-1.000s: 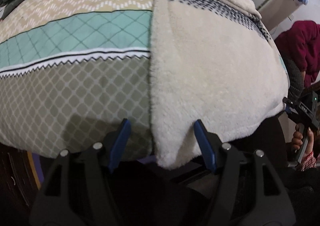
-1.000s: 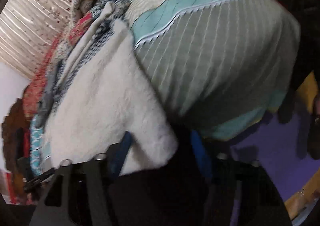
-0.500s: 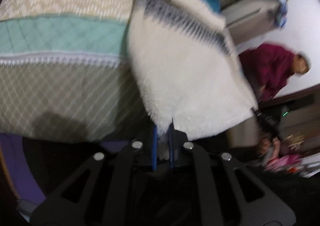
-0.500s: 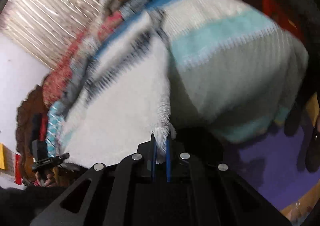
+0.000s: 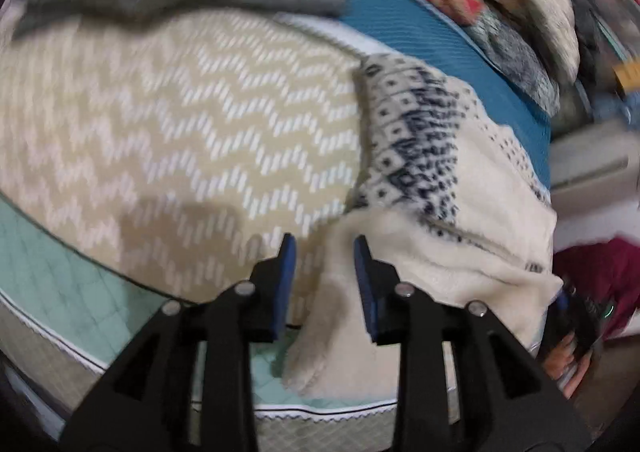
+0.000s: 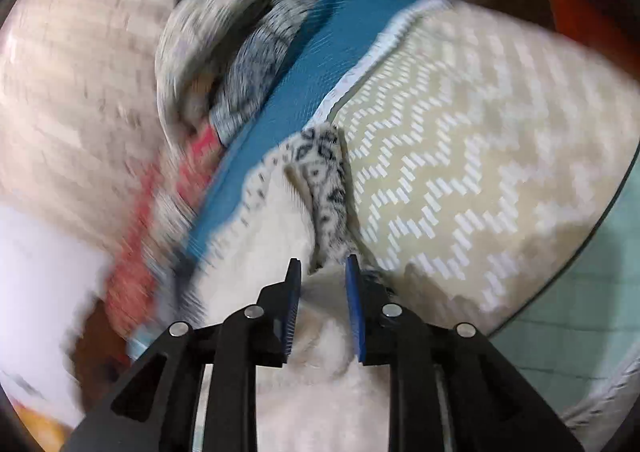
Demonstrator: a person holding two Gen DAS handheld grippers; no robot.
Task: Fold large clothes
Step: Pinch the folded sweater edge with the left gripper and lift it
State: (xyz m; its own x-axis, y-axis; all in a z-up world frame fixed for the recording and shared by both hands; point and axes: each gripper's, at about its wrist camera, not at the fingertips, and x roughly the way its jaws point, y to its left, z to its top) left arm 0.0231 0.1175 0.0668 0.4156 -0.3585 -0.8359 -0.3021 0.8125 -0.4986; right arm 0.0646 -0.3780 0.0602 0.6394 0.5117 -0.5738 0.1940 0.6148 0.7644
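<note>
Patterned bed (image 5: 168, 140), both grippers' jaws opening, cream fleece garment (image 5: 452, 264) lying loose between.

The left claw (image 5: 324, 248) had a black frame of two angular arms, each cut through with a triangular opening, spreading toward the lower corners of the frame. Four round silver screw heads sat across the arms in the lower middle of the picture. Its two fingers (image 5: 286, 272) were flat black blocks faced with blue pads. The right claw (image 6: 320, 266) was built alike: black arms with triangular cut-outs, four silver screws in a row, and blue pads whose inner faces looked finely ribbed. At the lower right edge of the left view, a blurred hand (image 5: 564, 356) showed beside a dark maroon garment (image 5: 600, 276) worn by a person.
</note>
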